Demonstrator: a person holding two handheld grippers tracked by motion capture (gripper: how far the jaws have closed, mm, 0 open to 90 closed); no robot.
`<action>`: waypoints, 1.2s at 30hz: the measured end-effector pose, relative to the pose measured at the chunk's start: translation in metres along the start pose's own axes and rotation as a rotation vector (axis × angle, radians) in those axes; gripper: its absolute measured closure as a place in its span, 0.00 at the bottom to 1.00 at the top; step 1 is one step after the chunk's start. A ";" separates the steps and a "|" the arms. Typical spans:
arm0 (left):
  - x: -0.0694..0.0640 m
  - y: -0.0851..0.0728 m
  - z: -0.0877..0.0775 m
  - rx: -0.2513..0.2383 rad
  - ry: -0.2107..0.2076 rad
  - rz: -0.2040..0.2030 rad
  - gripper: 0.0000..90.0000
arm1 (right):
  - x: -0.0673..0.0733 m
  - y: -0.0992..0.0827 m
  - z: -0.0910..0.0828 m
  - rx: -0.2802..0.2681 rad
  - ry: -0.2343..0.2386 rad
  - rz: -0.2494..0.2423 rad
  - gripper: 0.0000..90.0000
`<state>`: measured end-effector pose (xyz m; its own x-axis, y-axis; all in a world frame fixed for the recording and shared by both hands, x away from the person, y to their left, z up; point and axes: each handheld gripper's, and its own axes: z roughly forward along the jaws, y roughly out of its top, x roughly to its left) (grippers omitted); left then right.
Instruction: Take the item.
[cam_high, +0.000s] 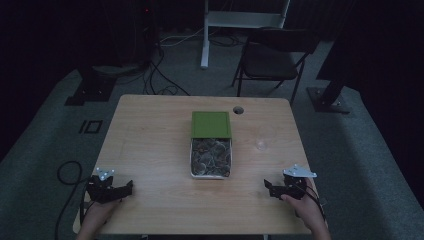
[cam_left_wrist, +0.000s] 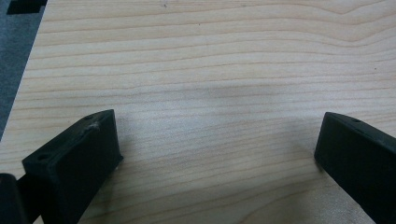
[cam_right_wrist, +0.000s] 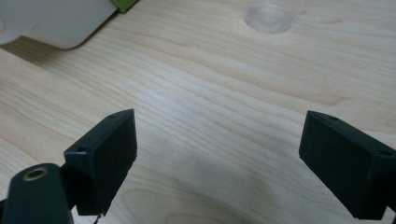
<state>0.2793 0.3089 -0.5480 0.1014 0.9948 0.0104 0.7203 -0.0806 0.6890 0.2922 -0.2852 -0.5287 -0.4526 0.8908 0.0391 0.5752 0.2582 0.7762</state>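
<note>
Nearest the person, the left gripper (cam_high: 120, 190) is resting low over the pale wooden table (cam_high: 150, 150) near its left front corner, its black jaws spread wide and holding nothing. The right gripper (cam_high: 274, 188) is sitting near the right front corner, jaws equally wide apart and empty. Farther in, at the table's middle, a white rectangular box of dark round pieces (cam_high: 211, 158) is lying open, its flat green lid (cam_high: 211, 124) touching its far end. A small clear plastic cup (cam_high: 261, 145) is standing just right of the box.
</note>
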 end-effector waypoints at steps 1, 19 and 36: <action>0.000 0.000 0.000 0.000 0.000 0.000 0.01 | 0.001 0.003 -0.001 -0.007 0.003 -0.003 0.13; 0.000 0.000 0.000 0.000 0.000 0.000 0.01 | 0.015 0.026 -0.007 -0.066 0.030 -0.036 0.13; 0.000 0.000 0.000 0.000 0.000 -0.001 0.01 | 0.032 0.052 -0.011 -0.118 0.075 -0.073 0.13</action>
<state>0.2794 0.3089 -0.5479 0.1012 0.9948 0.0098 0.7205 -0.0801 0.6888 0.2999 -0.2469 -0.4806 -0.5424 0.8398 0.0228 0.4567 0.2720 0.8470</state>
